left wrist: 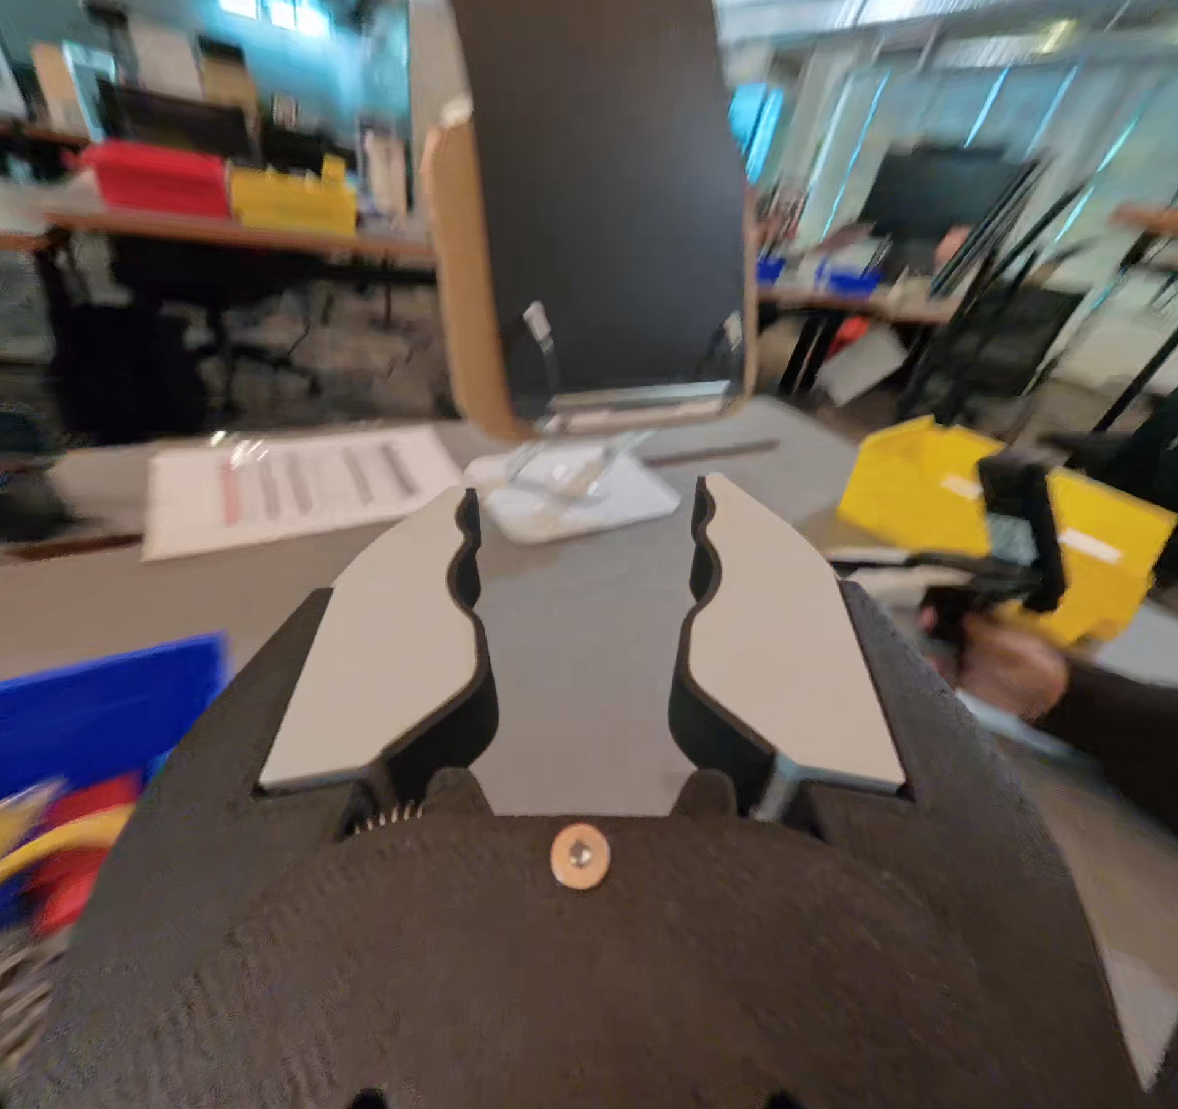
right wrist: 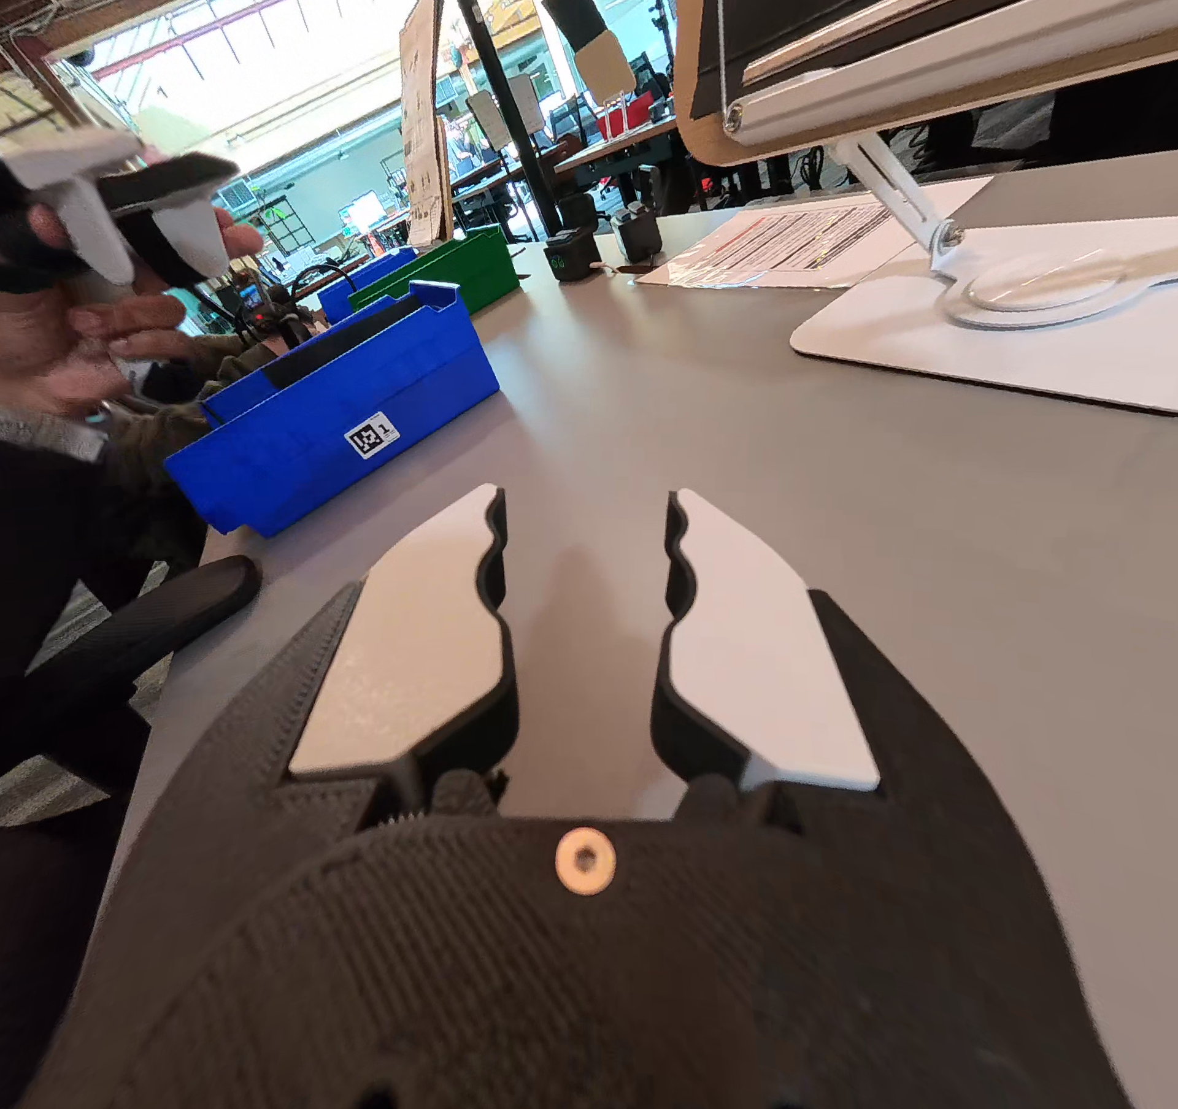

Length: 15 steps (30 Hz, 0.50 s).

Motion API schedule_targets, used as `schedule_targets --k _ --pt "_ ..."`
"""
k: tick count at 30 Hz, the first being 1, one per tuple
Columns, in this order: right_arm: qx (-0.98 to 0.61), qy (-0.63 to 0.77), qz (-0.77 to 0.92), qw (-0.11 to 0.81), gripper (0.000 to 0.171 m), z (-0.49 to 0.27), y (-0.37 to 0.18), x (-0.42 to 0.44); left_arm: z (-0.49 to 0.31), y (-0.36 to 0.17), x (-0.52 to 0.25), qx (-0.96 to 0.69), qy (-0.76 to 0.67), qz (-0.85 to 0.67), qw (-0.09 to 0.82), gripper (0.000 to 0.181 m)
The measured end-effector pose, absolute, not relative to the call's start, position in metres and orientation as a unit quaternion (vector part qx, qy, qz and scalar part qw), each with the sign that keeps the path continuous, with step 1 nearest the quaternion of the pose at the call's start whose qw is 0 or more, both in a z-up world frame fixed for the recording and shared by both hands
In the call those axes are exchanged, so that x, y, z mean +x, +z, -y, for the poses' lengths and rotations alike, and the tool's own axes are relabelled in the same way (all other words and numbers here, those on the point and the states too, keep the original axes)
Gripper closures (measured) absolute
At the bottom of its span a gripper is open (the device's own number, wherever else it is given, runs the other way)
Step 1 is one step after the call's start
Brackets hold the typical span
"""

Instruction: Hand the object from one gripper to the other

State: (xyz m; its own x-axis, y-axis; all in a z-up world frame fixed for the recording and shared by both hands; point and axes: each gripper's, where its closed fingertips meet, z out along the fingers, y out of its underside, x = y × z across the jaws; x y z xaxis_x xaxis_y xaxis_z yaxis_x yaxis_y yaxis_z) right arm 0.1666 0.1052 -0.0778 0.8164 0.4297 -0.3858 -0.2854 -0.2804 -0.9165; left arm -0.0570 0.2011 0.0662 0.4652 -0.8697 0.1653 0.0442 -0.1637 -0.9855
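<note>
My left gripper (left wrist: 586,492) is open and empty above the grey table (left wrist: 574,632). It faces a tilted dark panel on a white stand (left wrist: 574,498). My right gripper (right wrist: 586,495) is open and empty, low over the same table (right wrist: 701,409). In the left wrist view the right gripper (left wrist: 1020,543) shows blurred at the right, held by a hand in front of a yellow bin (left wrist: 911,492). In the right wrist view the left gripper (right wrist: 162,263) is raised at the upper left, held by a hand. Neither gripper holds an object.
A blue bin (right wrist: 331,415) stands at the table's left edge, with another blue bin and a green bin (right wrist: 446,269) behind it. The blue bin (left wrist: 95,709) holds blurred colourful items. A printed sheet (right wrist: 784,243), small black devices (right wrist: 574,250) and the stand's white base (right wrist: 956,339) lie farther back. My right fingertips sit around 30 centimetres from my left ones.
</note>
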Motion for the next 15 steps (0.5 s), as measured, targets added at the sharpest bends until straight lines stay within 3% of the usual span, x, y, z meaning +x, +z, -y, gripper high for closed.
schedule_targets --k 7,12,15 --pt "-0.760 0.275 0.095 0.581 0.126 -0.105 -0.086 0.149 -0.275 0.005 -0.237 -0.809 -0.114 -0.306 0.488 0.123" --pt "-0.763 0.267 0.108 0.579 0.127 -0.104 -0.087 0.144 -0.277 -0.057 -0.297 -0.863 -0.095 -0.311 0.387 0.127" --pt "-0.762 0.272 0.101 0.579 0.127 -0.105 -0.087 0.146 -0.263 -0.092 -0.304 -0.871 -0.075 -0.371 0.314 0.117"
